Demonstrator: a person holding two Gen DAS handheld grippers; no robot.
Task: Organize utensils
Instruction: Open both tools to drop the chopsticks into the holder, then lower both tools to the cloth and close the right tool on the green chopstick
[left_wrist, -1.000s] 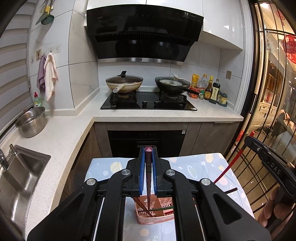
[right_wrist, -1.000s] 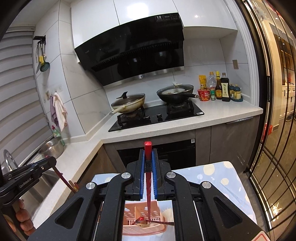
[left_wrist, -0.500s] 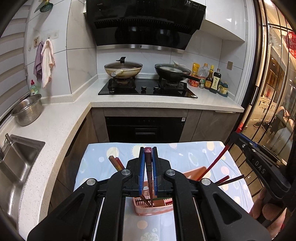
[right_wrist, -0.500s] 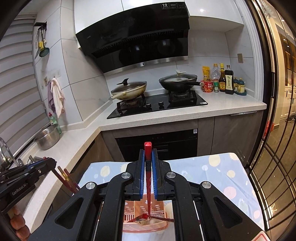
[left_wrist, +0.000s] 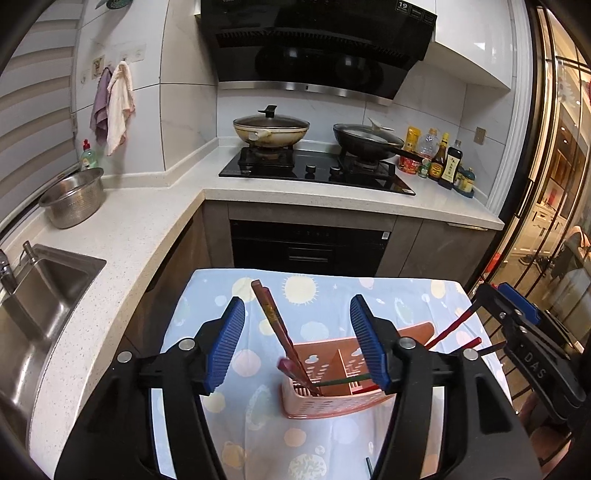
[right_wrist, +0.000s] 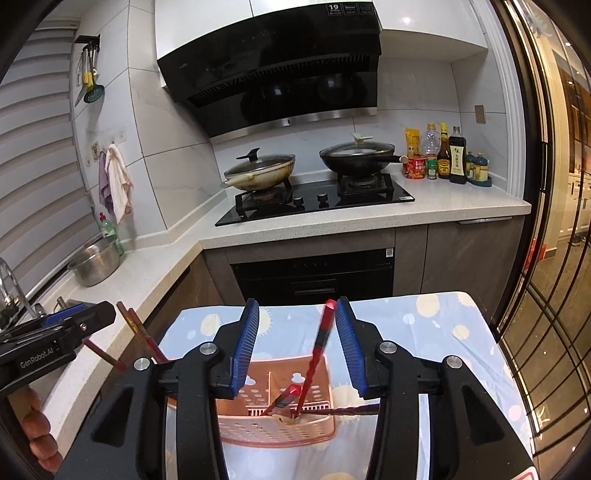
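In the left wrist view my left gripper has its jaws opening. A pair of brown chopsticks stands loose between the blue pads, leaning left, with its lower end in the pink slotted basket. In the right wrist view my right gripper is opening too. A red chopstick leans close to its right pad, foot in the basket. Each gripper shows in the other's view: the right gripper at the right edge, the left gripper at the left.
The basket stands on a small table with a blue printed cloth. Behind it runs an L-shaped counter with a sink, a steel bowl, a hob with two lidded pans and sauce bottles. Glass doors close the right side.
Both pairs of jaws went from shut on upright chopsticks to open. The chopsticks now lean free in the basket. Both grippers came lower over the table.
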